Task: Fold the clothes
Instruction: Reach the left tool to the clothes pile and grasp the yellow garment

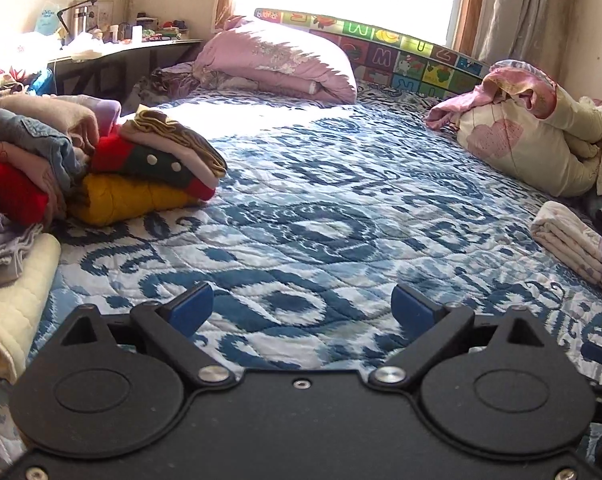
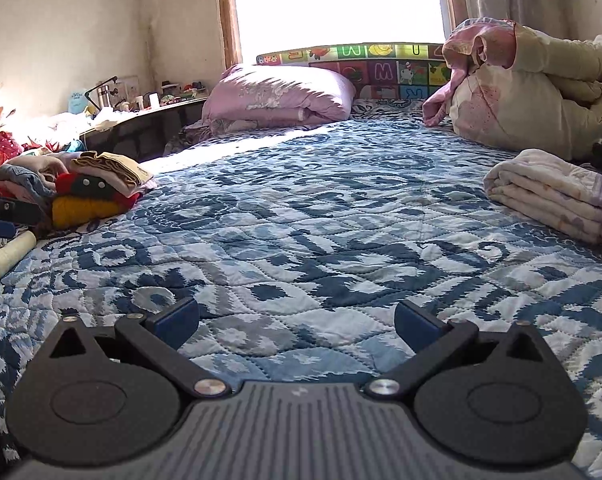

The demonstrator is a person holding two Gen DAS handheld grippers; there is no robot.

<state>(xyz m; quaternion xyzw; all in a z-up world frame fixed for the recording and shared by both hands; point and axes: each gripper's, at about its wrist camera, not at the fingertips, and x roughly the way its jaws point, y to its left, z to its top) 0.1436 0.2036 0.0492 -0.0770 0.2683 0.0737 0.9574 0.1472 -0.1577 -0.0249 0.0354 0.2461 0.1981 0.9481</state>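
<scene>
A heap of clothes (image 1: 141,168) lies at the left of the bed, with yellow, red, green and beige pieces stacked; the right wrist view shows the same heap (image 2: 89,192) farther off at left. A folded pale pink garment (image 1: 569,244) rests at the right edge, closer in the right wrist view (image 2: 549,196). My left gripper (image 1: 303,312) hovers low over the blue-and-white quilt (image 1: 321,208), open, nothing between its blue pads. My right gripper (image 2: 297,322) is likewise open and empty above the quilt (image 2: 301,220). A bit of the left gripper (image 2: 1,216) shows at the far left.
A folded cream blanket (image 1: 17,304) lies at the near left. A pink pillow (image 1: 277,60) and an alphabet play mat (image 1: 397,52) stand at the head under the window. Bundled bedding (image 1: 533,136) fills the right side. A cluttered shelf (image 1: 113,40) runs along the left wall.
</scene>
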